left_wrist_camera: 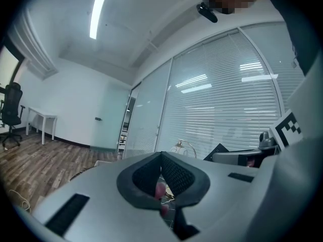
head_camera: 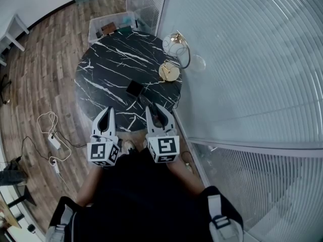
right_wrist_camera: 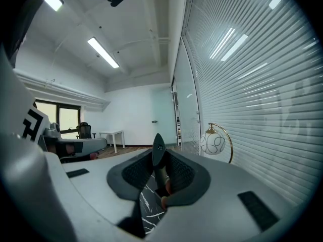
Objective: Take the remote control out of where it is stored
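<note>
Remote control gripped in the right claw at the near edge of the round black marble counter.

Seen in the right gripper view, the right claw was closed on the remote control, a slim dark bar that stood up between the jaws and rose past their tips. The left claw hung beside it at the same near edge, and in the left gripper view the left claw had its jaws together with nothing between them. A small black square box lay on the counter just beyond the remote control. A gold lamp with a glass globe stood at the counter's right edge, beside the window blinds. White cables lay on the wooden floor to the left.
</note>
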Demonstrator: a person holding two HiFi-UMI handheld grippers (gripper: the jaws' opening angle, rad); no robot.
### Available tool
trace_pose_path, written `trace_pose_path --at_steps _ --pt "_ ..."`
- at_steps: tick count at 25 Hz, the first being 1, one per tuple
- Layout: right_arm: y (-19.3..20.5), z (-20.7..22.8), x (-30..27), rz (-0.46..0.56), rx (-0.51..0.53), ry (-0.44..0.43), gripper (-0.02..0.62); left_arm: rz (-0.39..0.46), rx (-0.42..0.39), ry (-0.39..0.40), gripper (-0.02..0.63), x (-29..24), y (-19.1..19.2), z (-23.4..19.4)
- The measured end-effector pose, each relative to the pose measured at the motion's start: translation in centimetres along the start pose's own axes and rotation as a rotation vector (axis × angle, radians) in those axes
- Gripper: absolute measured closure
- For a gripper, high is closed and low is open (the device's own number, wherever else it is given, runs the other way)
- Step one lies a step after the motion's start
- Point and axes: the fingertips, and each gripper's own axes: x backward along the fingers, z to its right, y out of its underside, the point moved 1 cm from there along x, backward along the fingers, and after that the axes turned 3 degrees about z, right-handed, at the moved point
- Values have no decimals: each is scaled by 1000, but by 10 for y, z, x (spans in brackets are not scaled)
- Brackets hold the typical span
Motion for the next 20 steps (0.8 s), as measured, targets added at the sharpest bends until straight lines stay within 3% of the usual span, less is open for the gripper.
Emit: trace_pose_path --at_steps 20 --pt "-4 1 -4 25 11 -17 520 -2 11 1 598 -4 3 4"
